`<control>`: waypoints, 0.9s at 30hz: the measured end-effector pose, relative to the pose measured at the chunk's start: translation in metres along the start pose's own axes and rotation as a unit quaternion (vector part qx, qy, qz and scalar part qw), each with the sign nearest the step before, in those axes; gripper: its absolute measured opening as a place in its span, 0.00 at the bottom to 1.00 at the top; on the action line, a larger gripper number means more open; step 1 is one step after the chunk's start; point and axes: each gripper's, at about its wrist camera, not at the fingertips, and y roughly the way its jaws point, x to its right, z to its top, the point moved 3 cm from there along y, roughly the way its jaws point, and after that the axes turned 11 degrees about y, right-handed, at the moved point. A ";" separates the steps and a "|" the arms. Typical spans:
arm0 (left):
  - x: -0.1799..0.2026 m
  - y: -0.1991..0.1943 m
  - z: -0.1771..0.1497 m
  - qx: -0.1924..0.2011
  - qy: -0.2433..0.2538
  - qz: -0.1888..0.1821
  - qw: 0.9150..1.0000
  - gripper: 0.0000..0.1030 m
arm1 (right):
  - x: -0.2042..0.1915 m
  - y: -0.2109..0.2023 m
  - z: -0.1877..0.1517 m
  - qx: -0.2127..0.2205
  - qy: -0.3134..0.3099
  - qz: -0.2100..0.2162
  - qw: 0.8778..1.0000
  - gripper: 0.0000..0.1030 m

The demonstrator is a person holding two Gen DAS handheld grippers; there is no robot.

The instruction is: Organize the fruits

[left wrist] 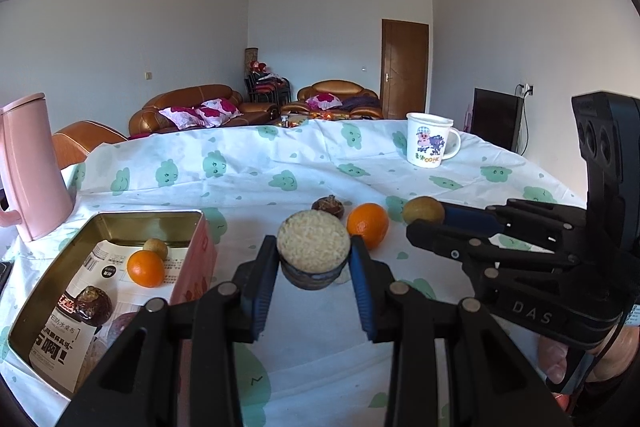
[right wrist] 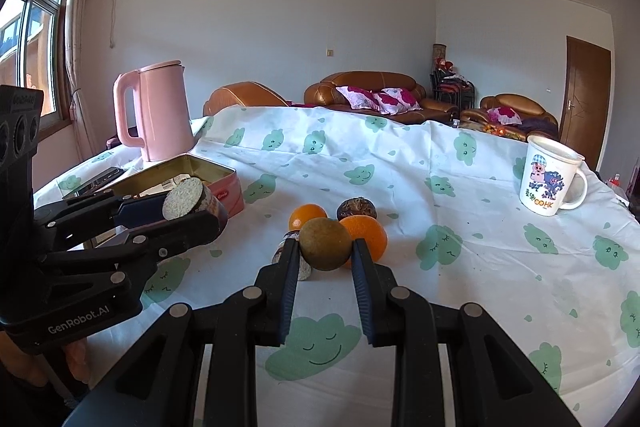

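My left gripper (left wrist: 314, 246) is shut on a short sugarcane piece (left wrist: 313, 241) with dark skin and a pale cut face, held above the tablecloth just right of the open tin (left wrist: 148, 215). The tin holds an orange (left wrist: 146, 268), a small brown fruit (left wrist: 156, 248) and a dark fruit (left wrist: 93, 305). My right gripper (right wrist: 326, 247) is shut on a round green-brown fruit (right wrist: 325, 244). Behind it on the cloth lie two oranges (right wrist: 307, 215) (right wrist: 370, 233), a dark wrinkled fruit (right wrist: 356, 209) and another cane piece (right wrist: 289, 247), partly hidden by a finger.
A pink kettle (right wrist: 154, 111) stands behind the tin at the far left. A white cartoon mug (right wrist: 550, 179) stands at the far right of the table. The tablecloth (right wrist: 400, 155) covers the whole table; sofas and a door lie beyond.
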 end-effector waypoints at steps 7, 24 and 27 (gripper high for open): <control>0.000 -0.003 0.000 0.008 0.002 0.004 1.000 0.36 | -0.001 -0.005 0.000 0.013 -0.006 0.000 1.000 0.27; -0.005 -0.018 0.006 0.036 0.011 0.031 0.999 0.36 | -0.013 -0.013 -0.001 0.036 -0.040 -0.016 0.998 0.28; -0.014 -0.020 0.005 0.034 0.002 0.036 0.999 0.36 | -0.018 -0.011 0.002 0.033 -0.037 -0.005 0.999 0.27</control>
